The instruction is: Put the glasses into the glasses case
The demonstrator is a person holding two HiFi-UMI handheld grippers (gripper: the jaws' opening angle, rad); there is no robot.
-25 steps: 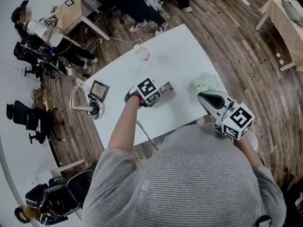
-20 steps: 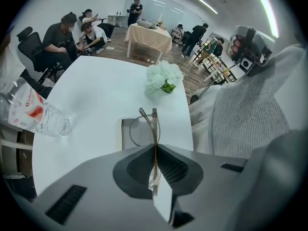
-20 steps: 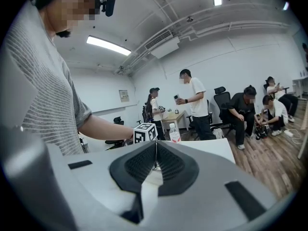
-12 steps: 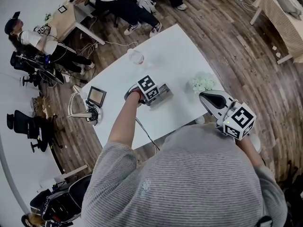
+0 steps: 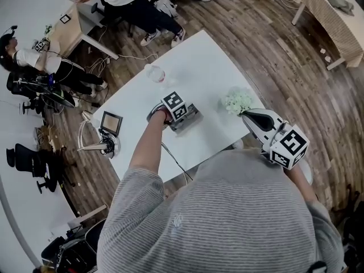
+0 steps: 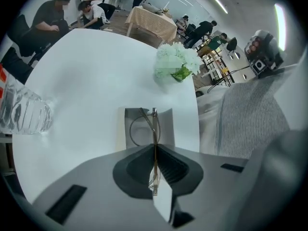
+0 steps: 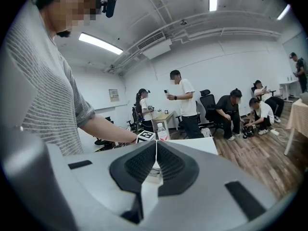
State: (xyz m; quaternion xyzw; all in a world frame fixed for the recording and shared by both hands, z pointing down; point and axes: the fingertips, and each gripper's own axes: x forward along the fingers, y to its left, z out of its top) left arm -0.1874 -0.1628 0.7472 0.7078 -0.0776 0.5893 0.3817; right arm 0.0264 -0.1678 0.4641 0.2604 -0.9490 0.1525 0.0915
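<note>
Thin wire-framed glasses [image 6: 143, 129] stick out from my left gripper [image 6: 155, 147], which is shut on their frame edge-on. They hang just over the open grey glasses case [image 6: 166, 124] on the white table [image 6: 96, 81]. In the head view the left gripper [image 5: 183, 114] sits at the case [image 5: 193, 118] near the table's middle. My right gripper [image 5: 250, 118] is held off the table's near right edge, beside my body. Its jaws [image 7: 156, 148] are closed together with nothing between them.
A bunch of pale flowers [image 5: 238, 101] stands right of the case, also in the left gripper view as the flowers [image 6: 177, 64]. A clear water bottle [image 5: 154, 73] stands at the far side. A small framed mirror [image 5: 111, 123] and desk lamp sit at the left end. Several people are around the room.
The head view has drifted, so the table sits slightly higher and further left. My left gripper stays at the case with the glasses. The right gripper has barely moved.
</note>
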